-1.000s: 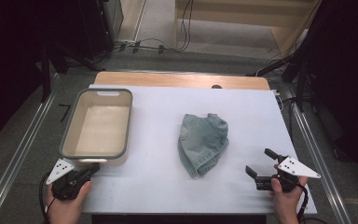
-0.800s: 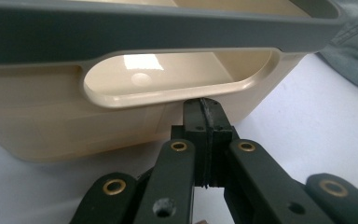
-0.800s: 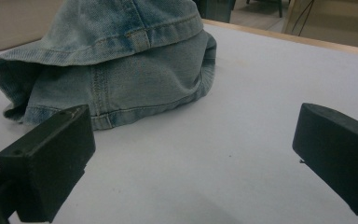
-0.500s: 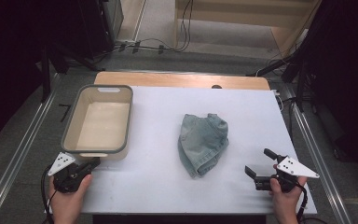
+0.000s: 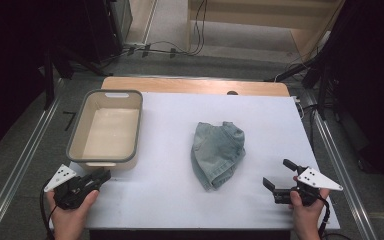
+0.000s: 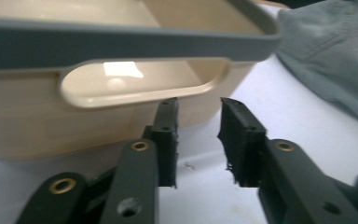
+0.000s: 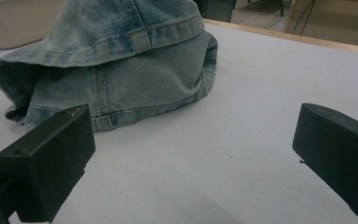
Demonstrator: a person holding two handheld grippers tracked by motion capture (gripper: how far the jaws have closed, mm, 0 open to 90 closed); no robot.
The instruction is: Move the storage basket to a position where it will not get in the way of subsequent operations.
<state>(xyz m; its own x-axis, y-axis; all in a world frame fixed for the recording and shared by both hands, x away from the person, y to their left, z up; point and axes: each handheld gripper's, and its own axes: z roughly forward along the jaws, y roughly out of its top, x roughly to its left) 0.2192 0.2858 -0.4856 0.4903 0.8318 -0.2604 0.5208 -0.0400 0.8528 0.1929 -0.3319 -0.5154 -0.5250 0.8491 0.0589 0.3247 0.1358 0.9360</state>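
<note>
The folded denim garment lay near the middle of the white table top, between the two grippers and well apart from the beige tub at the table's left. Nothing was held. I judged the step in hand to be the approach to the garment.

My right gripper stood near the table's front right, its jaws spread wide with nothing between them, facing the garment across bare table. My left gripper sat just beside the tub's near end; its jaws had just been opening and stood at a narrow gap, with nothing between the pads.

To do this step well, I judged that the left jaws should open further before reaching, that the left hand should swing clear of the tub's handle, and that a thick folded hem is the surest place to close on, low against the table.

The high view gave the layout: tub, garment and both hands in relation. The right gripper view added the stitched hem and stacked folds facing that gripper. The left gripper view showed the tub's handle slot close ahead of the pads and, at the far right, the garment's edge.
</note>
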